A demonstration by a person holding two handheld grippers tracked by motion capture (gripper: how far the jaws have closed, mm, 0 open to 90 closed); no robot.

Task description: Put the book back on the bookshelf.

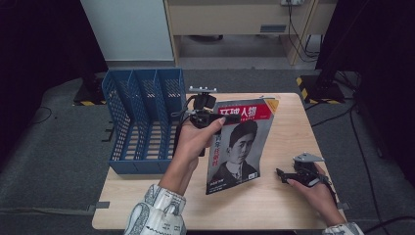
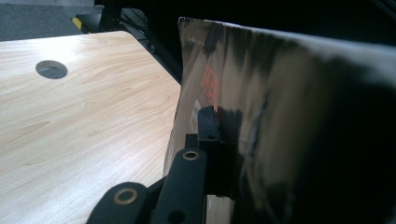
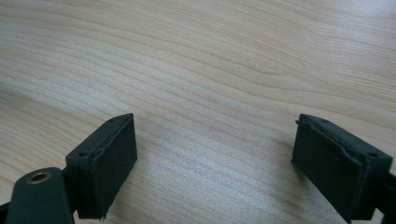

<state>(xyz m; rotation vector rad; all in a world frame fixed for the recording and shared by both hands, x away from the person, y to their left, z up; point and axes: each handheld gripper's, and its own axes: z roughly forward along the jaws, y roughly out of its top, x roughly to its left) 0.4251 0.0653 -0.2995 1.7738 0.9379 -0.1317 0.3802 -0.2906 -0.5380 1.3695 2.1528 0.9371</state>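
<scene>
Magazine with a red title banner and a black-and-white portrait cover (image 1: 240, 144): it stands nearly upright above the pale wooden table (image 1: 274, 196), held at its top left corner by the left gripper (image 1: 222, 117), whose jaws are clamped on the cover's edge. In the left gripper view the glossy page (image 2: 261, 107) fills the right side, too dark and blurred to read. Just left of it sits the blue perforated plastic file rack with three slots (image 1: 142, 117), all apparently empty. The right gripper (image 1: 284, 175) rests low near the table's right edge, jaws spread wide over bare wood. Judging by this, the lift is done; sliding the magazine into a slot probably remains.
</scene>
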